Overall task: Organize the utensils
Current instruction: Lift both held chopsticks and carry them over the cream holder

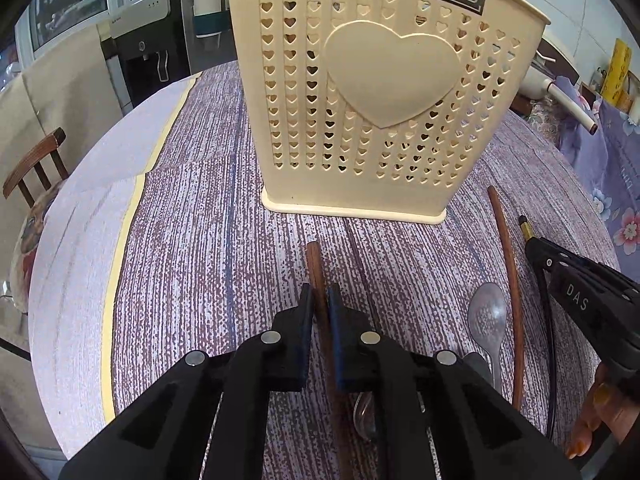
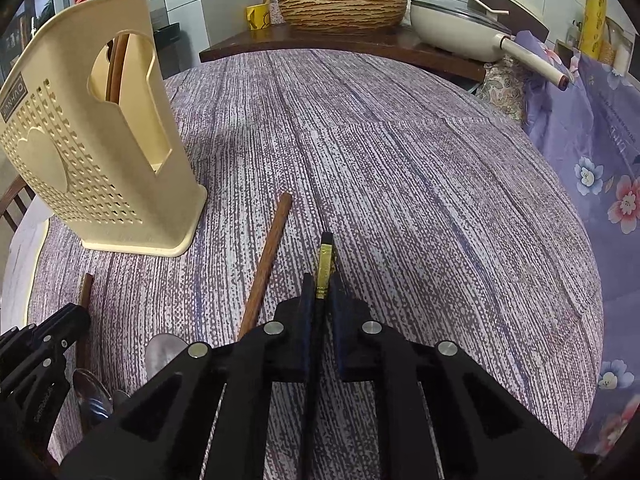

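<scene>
The left gripper [image 1: 319, 300] pinches a brown wooden chopstick [image 1: 313, 264] lying on the purple tablecloth [image 1: 192, 240], pointing toward 12 o'clock at the cream heart-perforated utensil holder [image 1: 384, 92]. Only the left view shows the holder's big raised heart. Only the right view shows its side opening, with two brown chopsticks standing inside [image 2: 116, 68]. The right gripper [image 2: 320, 292] clamps a black chopstick with a gold band [image 2: 325, 264]. At its 10 o'clock lies a second loose brown chopstick [image 2: 268, 260]. Two metal spoons [image 2: 94, 396] lie at 8 o'clock.
</scene>
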